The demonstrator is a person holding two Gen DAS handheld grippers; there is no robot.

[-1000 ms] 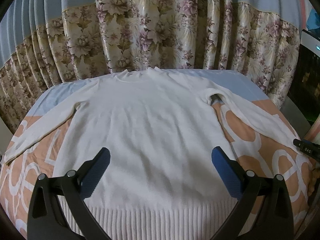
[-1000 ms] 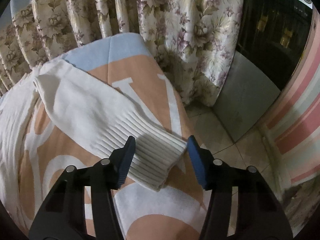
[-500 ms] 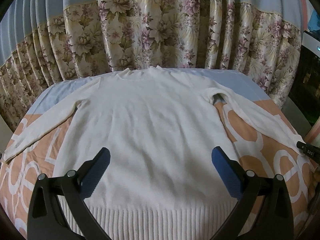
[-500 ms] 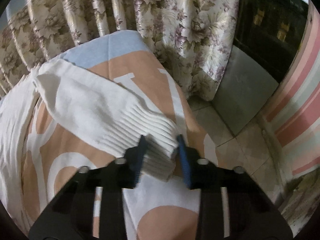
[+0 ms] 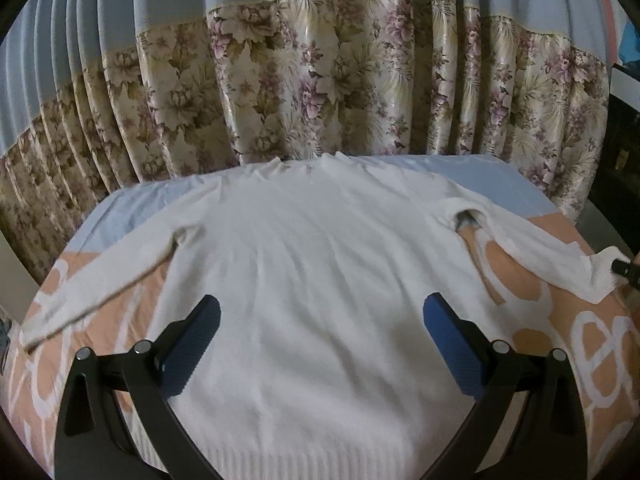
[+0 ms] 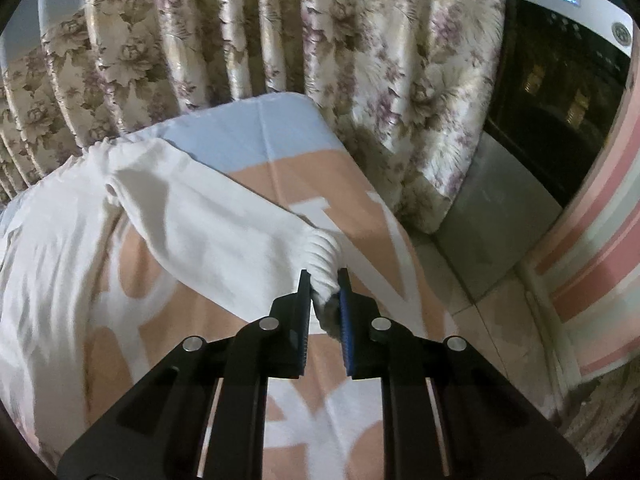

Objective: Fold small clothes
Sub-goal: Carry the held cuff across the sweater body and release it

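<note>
White sweater (image 5: pixel 320 280) lies flat, spread front-up on the peach/white-patterned sheet (image 5: pixel 532 284), neck toward the floral curtain (image 5: pixel 320 80), ribbed hem nearest the left cam. L gripper (image 5: pixel 320 344) hovers over the lower body w/ fingers wide apart — holding nothing. R gripper (image 6: pixel 323 292) is clenched on the ribbed cuff (image 6: pixel 322 260) of the sweater's sleeve (image 6: pixel 208 216) — cuff bunched between the blue pads, lifted off the sheet near the bed's edge. Other sleeve lies stretched out on the sheet at the far side. Dark-fronted appliance (image 6: pixel 560 80) stands past the curtain, tiled floor (image 6: pixel 488 280) beside the bed.
</note>
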